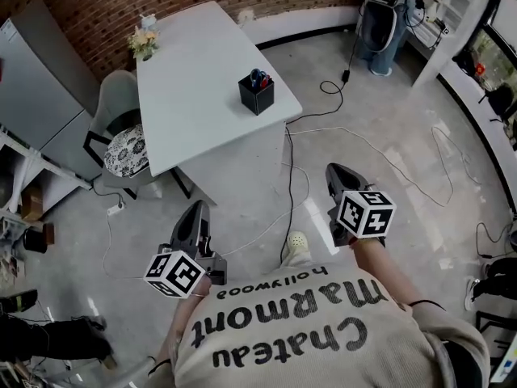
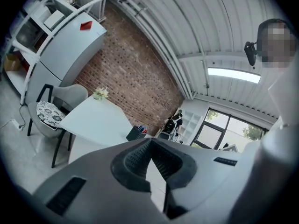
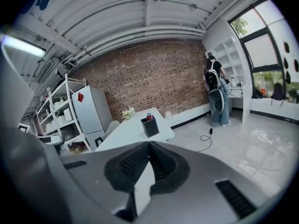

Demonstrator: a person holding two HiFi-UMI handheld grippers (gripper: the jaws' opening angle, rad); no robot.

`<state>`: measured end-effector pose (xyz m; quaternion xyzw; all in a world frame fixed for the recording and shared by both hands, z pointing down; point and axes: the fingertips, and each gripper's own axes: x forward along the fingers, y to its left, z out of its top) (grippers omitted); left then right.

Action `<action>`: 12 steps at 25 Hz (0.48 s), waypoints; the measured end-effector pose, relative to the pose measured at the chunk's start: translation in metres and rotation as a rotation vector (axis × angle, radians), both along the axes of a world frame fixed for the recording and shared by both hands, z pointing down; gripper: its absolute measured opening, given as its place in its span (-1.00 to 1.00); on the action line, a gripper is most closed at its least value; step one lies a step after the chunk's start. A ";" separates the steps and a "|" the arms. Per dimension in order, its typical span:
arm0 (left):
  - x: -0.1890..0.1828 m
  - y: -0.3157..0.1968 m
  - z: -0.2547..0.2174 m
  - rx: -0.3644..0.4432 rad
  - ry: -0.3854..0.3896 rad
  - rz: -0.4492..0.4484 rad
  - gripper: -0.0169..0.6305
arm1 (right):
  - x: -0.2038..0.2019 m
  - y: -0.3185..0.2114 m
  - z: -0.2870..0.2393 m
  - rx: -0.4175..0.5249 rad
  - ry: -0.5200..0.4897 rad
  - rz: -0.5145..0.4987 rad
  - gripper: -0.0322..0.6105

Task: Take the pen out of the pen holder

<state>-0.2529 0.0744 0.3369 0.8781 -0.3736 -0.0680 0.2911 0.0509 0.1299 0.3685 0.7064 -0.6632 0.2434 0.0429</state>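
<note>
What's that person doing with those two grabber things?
A person stands on the floor, away from the table, holding a gripper in each hand. The left gripper and right gripper are both shut and hold nothing. The black pen holder sits near the table's corner with the pens inside. Nothing has been taken out yet.

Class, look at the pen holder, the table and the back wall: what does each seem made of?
Pen holder: matte black, sharp-edged box, perhaps plastic or faux leather. Table: smooth, evenly pale top, probably laminate or painted board. Wall: red brick, mortar lines showing.
</note>
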 end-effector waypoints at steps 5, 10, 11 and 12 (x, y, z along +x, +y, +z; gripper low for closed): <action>0.060 -0.044 0.002 -0.006 -0.005 0.020 -0.95 | 0.034 -0.054 0.003 -0.009 -0.015 -0.053 -0.89; 0.104 -0.084 0.006 -0.013 -0.001 -0.005 -0.95 | 0.076 -0.099 0.003 -0.006 -0.019 -0.080 -0.89; 0.112 -0.092 0.006 -0.008 0.001 -0.014 -0.95 | 0.085 -0.107 0.001 0.002 -0.020 -0.087 -0.89; 0.119 -0.098 0.006 -0.003 0.000 -0.023 -0.95 | 0.093 -0.114 -0.002 0.012 -0.021 -0.096 -0.89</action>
